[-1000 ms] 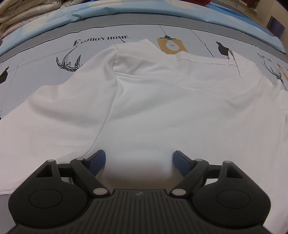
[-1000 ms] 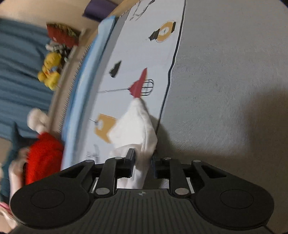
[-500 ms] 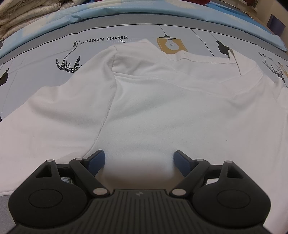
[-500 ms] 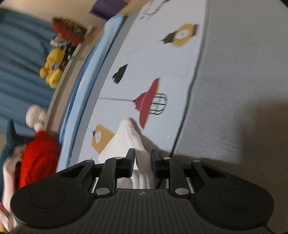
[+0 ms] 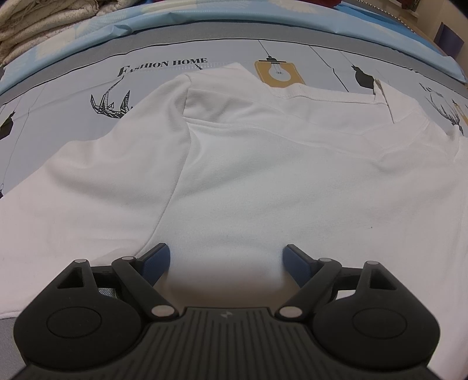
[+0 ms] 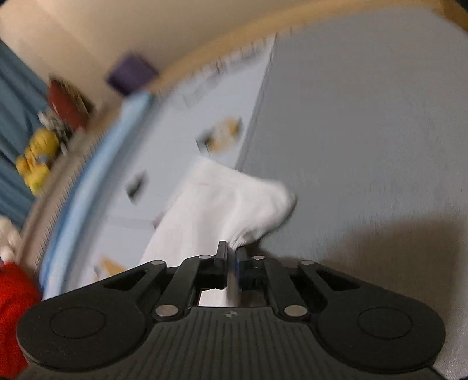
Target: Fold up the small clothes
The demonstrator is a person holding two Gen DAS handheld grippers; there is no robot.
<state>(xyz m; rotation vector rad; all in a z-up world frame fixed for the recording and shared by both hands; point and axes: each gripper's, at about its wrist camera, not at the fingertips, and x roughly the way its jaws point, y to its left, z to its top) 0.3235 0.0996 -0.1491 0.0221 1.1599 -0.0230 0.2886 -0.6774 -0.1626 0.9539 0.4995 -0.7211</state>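
A white T-shirt (image 5: 263,163) lies spread on the printed grey bed sheet (image 5: 73,87), one sleeve folded inward at the left. My left gripper (image 5: 226,258) is open and hovers low over the shirt's middle, holding nothing. In the blurred right wrist view, my right gripper (image 6: 231,252) is shut on a pinched edge of the white shirt (image 6: 222,201), which hangs bunched and lifted above the sheet (image 6: 365,146).
Folded cream blankets (image 5: 35,20) lie at the far left corner. A blue sheet border (image 5: 234,14) runs along the back. Yellow plush toys (image 6: 35,160), a red garment (image 6: 14,307) and a blue curtain (image 6: 11,102) sit beyond the bed's edge.
My right gripper has swung and lifted with the shirt edge, so more white cloth shows ahead of it. The left gripper has stayed nearly still and open.
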